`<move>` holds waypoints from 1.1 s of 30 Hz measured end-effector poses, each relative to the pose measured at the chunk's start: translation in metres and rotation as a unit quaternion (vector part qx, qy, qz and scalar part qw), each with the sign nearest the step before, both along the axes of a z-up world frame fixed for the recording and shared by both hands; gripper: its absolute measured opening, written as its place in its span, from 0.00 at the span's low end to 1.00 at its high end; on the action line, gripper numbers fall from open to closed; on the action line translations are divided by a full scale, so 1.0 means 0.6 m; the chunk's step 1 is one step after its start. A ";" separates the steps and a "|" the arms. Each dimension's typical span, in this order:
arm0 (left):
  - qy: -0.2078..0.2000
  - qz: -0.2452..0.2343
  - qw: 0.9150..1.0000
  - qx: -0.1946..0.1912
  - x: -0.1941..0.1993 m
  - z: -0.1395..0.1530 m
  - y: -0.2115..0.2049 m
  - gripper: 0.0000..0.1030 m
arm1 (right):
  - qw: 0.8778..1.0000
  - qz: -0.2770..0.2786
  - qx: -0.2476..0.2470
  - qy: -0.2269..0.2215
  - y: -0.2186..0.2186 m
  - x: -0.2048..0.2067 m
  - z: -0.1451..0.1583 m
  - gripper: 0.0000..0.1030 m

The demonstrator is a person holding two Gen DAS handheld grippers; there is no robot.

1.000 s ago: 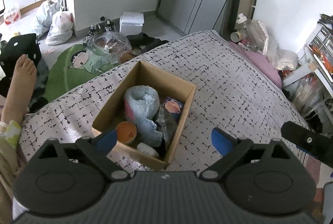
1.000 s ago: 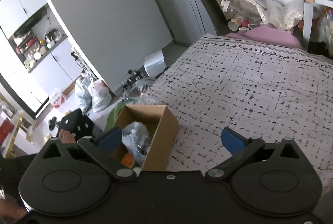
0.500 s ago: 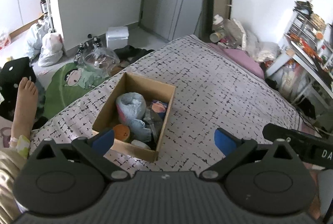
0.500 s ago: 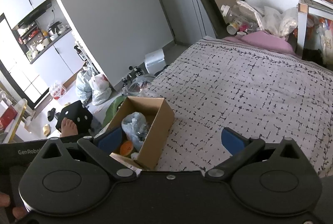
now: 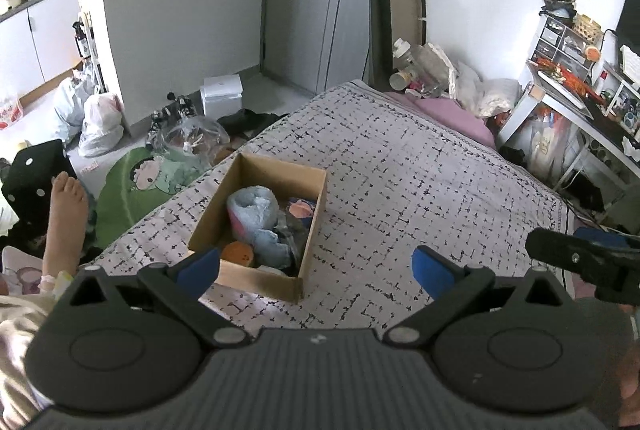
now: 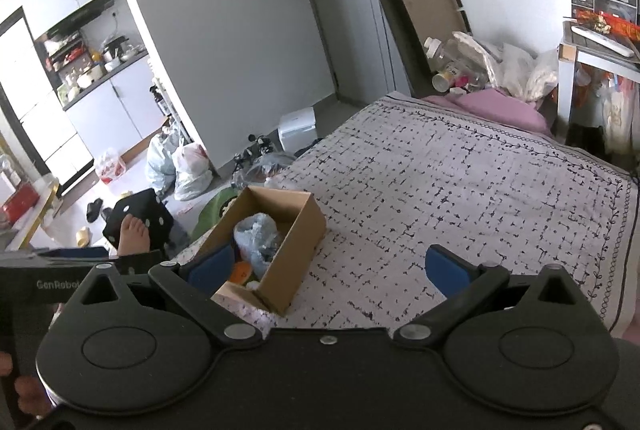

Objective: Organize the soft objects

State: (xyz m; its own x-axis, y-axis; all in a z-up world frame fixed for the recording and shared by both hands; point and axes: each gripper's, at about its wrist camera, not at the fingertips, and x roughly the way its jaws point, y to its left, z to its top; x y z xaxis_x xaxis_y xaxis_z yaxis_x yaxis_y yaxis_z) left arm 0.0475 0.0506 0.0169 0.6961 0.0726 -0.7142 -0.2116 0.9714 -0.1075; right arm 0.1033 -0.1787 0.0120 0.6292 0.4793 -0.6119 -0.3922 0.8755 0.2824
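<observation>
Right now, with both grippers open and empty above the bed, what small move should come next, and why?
Probably lower the left gripper toward the cardboard box: it sits just ahead, and the light blue plush lies on top, unobstructed.

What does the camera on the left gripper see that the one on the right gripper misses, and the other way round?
Only the left wrist view looks down into the cardboard box far enough to show the peach-printed item, and it catches the right gripper at its edge. Only the right wrist view shows the kitchen shelves and the sandals on the floor. Both show the box on the patterned bedspread, the blue fluffy roll, the orange round thing, a bare foot, and open, empty jaws.
</observation>
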 end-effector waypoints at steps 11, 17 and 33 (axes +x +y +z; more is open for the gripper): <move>-0.011 -0.006 1.000 0.007 -0.039 0.008 -0.015 0.99 | 1.000 -0.003 -0.006 -0.003 -0.028 -0.028 -0.011 1.00; -0.015 -0.003 1.000 0.009 -0.055 0.011 -0.017 0.99 | 1.000 -0.005 -0.008 -0.007 -0.041 -0.038 -0.011 1.00; -0.020 -0.006 1.000 0.005 -0.071 0.019 -0.028 0.99 | 1.000 -0.011 -0.014 -0.014 -0.053 -0.050 -0.010 1.00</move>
